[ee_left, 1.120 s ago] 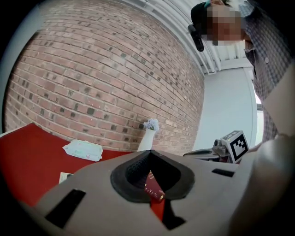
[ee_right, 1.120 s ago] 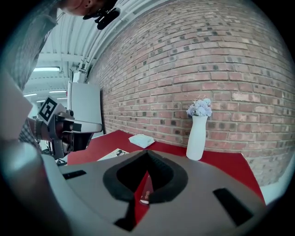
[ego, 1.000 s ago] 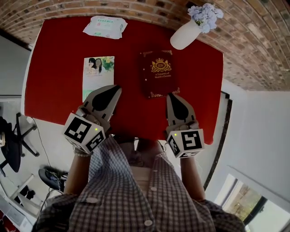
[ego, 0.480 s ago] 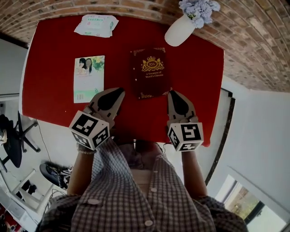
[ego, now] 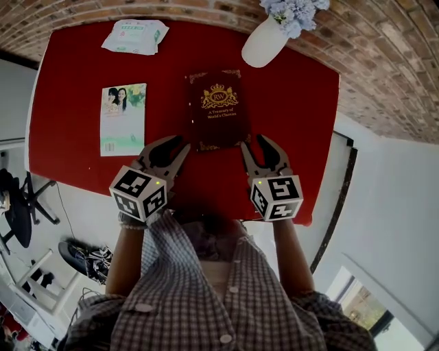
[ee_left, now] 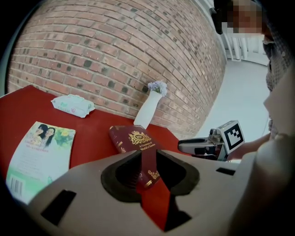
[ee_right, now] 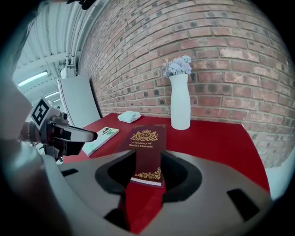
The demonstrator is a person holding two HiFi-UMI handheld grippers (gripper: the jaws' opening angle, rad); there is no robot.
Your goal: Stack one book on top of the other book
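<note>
Maroon book [ego: 218, 110] lying flat, left tongs [ego: 181, 144], right tongs [ego: 252, 142] just opened, empty, vase [ego: 263, 43] holding seemingly pale flowers [ego: 291, 10]

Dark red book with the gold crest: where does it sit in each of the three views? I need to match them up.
Head view: the dark red book lies upper centre.
Left gripper view: the book is at centre, right of the pale green book.
Right gripper view: the book is at centre, running away from the camera.
Shared landmark: the white vase stands just beyond the book's far end.
</note>
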